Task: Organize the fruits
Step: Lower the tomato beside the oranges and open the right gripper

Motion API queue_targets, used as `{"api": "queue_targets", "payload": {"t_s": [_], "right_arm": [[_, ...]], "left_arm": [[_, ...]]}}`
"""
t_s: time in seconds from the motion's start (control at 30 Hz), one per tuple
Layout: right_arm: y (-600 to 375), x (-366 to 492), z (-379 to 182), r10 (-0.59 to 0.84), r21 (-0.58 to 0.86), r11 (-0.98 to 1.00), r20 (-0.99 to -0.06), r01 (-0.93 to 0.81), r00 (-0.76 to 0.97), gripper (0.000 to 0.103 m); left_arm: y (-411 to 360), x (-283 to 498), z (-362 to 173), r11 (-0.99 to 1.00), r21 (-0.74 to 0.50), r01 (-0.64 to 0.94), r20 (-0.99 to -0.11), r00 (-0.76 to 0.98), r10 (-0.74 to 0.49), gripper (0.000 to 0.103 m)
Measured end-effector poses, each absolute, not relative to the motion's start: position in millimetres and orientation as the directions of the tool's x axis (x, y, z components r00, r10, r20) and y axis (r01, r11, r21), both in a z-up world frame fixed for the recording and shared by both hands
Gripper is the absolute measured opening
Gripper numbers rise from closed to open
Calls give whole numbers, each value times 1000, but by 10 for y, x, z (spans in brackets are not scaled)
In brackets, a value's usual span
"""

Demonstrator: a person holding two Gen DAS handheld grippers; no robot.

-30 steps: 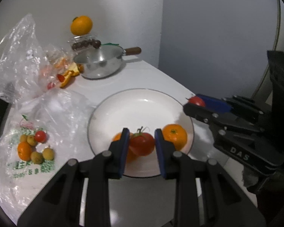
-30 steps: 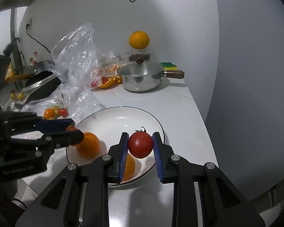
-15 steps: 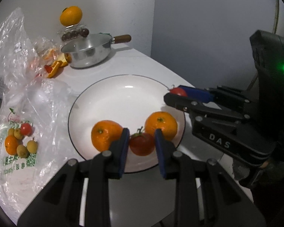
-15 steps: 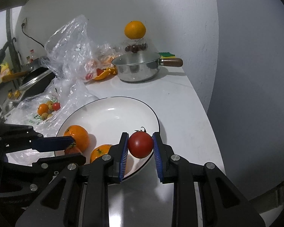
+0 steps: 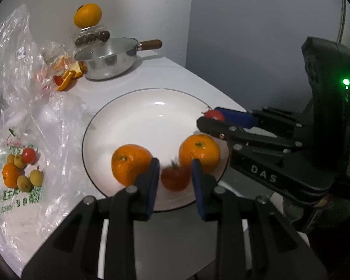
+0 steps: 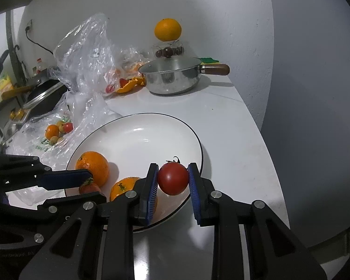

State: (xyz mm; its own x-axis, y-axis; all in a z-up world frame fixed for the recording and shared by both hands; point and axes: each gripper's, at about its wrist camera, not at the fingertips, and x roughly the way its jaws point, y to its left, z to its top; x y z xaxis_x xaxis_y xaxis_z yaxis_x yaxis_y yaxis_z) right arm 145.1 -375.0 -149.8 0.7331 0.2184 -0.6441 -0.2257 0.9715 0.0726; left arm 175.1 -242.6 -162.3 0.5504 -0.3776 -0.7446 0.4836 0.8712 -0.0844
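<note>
1. Left gripper (image 5: 175, 175): black angular plastic frame with silver screw heads and ribbed blue pads. Its jaws are opening, with a small gap between each pad and the fruit between them.
2. Small red tomato (image 5: 175, 179): round, smooth, slightly blurred, with a dark green stem. It sits on the near part of the plate between the left pads.
3. Right gripper (image 6: 172, 179): the same black frame and blue ribbed pads, clamped tight on a second tomato.
4. Second tomato (image 6: 173, 178): glossy, deep red and round, with a curled dark calyx. It is held above the plate's near right rim.
5. Plate (image 5: 151, 107): wide, shallow, glossy white ceramic with a thin dark rim line, on the counter.
6. Left mandarin (image 5: 130, 164): orange, dimpled skin, green stem scar. It lies on the plate just beside the left pad of the left gripper.
7. Right mandarin (image 5: 199, 152): similar in skin and shape, on the plate near the right pad.
8. Counter (image 6: 221, 121): white, smooth, with a curved front edge.
9. Clear plastic bag (image 5: 23, 168): crinkled film with green print, holding small mixed fruits, beside the plate.
10. Steel saucepan (image 6: 172, 79): polished, round, with a glass lid and wooden handle, at the back.
11. Large orange (image 6: 168, 29): round, perched on a clear container behind the saucepan.
</note>
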Motion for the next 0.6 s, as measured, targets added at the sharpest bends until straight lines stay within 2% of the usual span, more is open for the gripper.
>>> {"api": "queue_targets", "payload": {"t_s": [0.33, 0.37, 0.4, 0.43, 0.6], "right_arm": [[-3687, 1435, -1460, 201, 63, 975, -659, -213, 725, 28], [-3679, 1430, -1454, 197, 61, 976, -660, -210, 725, 29], [-3673, 1430, -1448, 196, 61, 976, -660, -208, 725, 29], [-3666, 1425, -1438, 196, 61, 976, -659, -207, 726, 29], [-3596, 1376, -1377, 193, 53, 976, -652, -210, 733, 29]], "left_arm": [[-2335, 1673, -1548, 870, -99, 483, -724, 565, -396, 33], [-2317, 1662, -1538, 871, -101, 481, -721, 568, -397, 38], [-2302, 1655, -1529, 872, -103, 479, -719, 570, -398, 48], [-2273, 1639, -1515, 876, -104, 472, -713, 579, -397, 51], [-2169, 1583, -1477, 882, -105, 459, -701, 595, -393, 52]]}}
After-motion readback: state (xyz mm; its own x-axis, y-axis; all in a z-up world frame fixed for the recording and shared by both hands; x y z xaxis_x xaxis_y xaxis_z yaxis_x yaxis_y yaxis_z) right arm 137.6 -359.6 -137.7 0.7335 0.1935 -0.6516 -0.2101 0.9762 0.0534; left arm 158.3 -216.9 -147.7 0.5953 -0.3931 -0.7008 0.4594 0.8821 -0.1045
